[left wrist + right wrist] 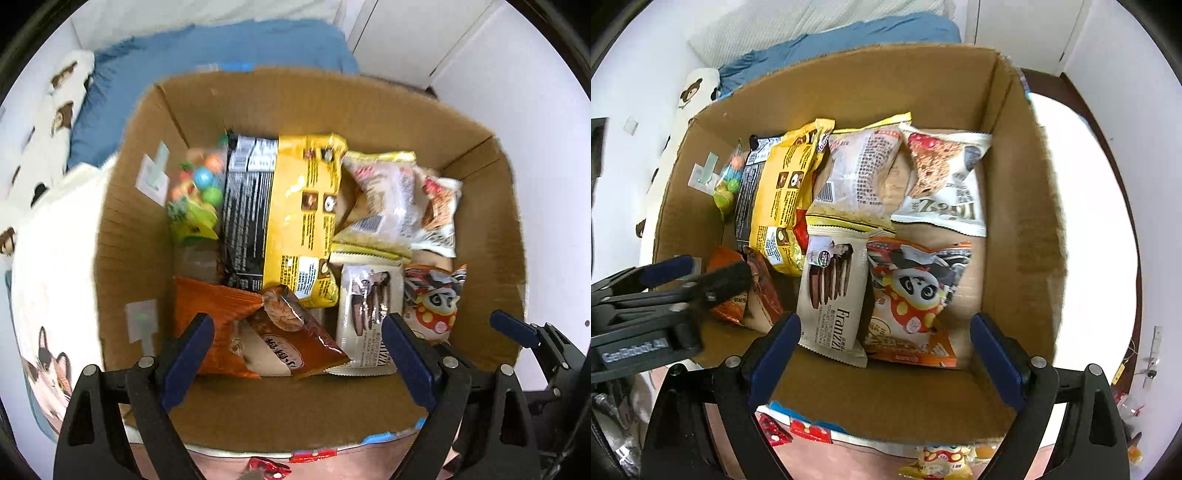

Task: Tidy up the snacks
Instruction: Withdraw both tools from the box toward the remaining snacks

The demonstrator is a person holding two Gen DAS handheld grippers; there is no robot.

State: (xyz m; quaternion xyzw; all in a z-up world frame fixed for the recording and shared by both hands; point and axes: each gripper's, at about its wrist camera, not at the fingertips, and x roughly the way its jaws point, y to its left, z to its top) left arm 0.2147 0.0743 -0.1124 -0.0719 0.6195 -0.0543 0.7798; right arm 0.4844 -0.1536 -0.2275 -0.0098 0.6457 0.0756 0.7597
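Both tools hovering over cardboard box (1027,229), both gaping apart, gripping nothing. Left tool (295,354) sitting right above orange-brown packet (280,332) at near-left of box; packet lying beneath and between its fingers, long axis slanting toward near wall. Right tool (886,354) hanging over Franzzi wafer pack (831,291) and panda packet (912,299), side by side. Box also holding yellow bag (783,192), black pack (243,206), candy balls (195,184), two pale pastry packs at back. Left nearer orange packet, probably next grab.
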